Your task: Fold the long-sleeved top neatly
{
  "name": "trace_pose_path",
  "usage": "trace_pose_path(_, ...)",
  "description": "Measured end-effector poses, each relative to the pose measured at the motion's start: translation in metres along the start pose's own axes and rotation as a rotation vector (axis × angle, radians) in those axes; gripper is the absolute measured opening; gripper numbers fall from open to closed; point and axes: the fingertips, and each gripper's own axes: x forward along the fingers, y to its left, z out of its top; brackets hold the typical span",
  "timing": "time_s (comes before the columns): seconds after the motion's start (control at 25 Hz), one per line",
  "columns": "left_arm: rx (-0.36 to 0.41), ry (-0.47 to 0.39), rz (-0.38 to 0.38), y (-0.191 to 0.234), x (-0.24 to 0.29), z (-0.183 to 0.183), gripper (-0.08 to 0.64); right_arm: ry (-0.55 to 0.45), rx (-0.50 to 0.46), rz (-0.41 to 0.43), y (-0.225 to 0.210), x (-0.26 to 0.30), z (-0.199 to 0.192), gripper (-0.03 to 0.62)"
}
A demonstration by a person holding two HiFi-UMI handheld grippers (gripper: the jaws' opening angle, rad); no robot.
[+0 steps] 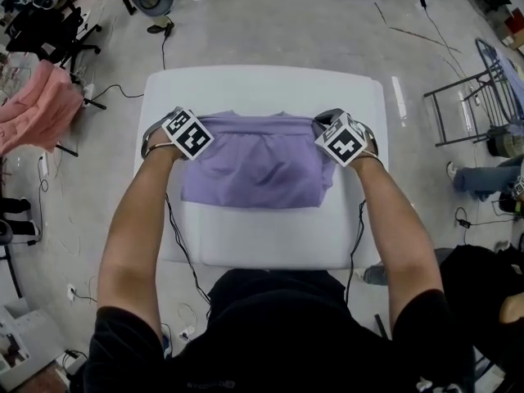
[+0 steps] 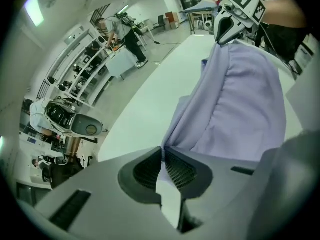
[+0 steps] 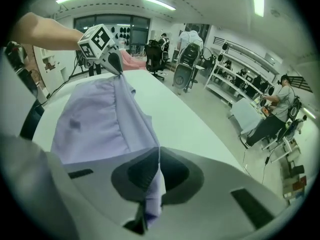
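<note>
The lilac long-sleeved top [image 1: 258,164] lies folded on the white table [image 1: 262,84], its far edge stretched between my two grippers. At the cloth's far left corner my left gripper [image 1: 170,131] is shut on the fabric [image 2: 240,109], which runs from its jaws across to the other gripper. My right gripper [image 1: 332,123] is shut on the far right corner, and a pinch of lilac cloth [image 3: 102,121] hangs through its jaws. The near half of the top rests flat on the table.
A pink garment [image 1: 33,109] hangs on a stand at the far left. A metal folding frame [image 1: 475,97] stands to the right of the table. Cables trail on the floor, and people work at benches [image 3: 272,119] in the background.
</note>
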Motion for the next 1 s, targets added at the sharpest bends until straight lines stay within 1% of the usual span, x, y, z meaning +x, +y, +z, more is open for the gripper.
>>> trace_pose_path(0.24,-0.016,0.051,-0.012,-0.003,0.028,-0.004,0.026,0.048,-0.003,0.033,-0.002,0.026,-0.013,0.014)
trace_pose_path(0.52,-0.056,0.05,-0.04,0.001,0.04,-0.005,0.026,0.047,0.038,0.052,-0.005,0.034,-0.017,0.014)
trace_pose_path(0.6,-0.055,0.05,-0.045,0.002,0.041,-0.004,0.026,0.056,0.044,0.048,-0.005,0.036,-0.017,0.014)
trace_pose_path(0.72,-0.026,0.04,-0.034,0.001,0.04,-0.002,0.026,0.065,0.052,0.013,-0.007,0.034,-0.015,0.015)
trace_pose_path(0.8,-0.018,0.02,-0.033,0.001,0.038,-0.003,0.026,0.054,0.07,-0.02,-0.006,0.03,-0.011,0.032)
trace_pose_path(0.92,-0.026,-0.048,-0.035,0.003,0.031,0.001,0.028,0.008,0.101,-0.079,-0.01,0.016,0.003,0.081)
trace_pose_path(1.0,-0.025,-0.097,-0.022,0.008,0.022,0.003,0.028,-0.008,0.112,-0.115,-0.009,0.004,0.009,0.086)
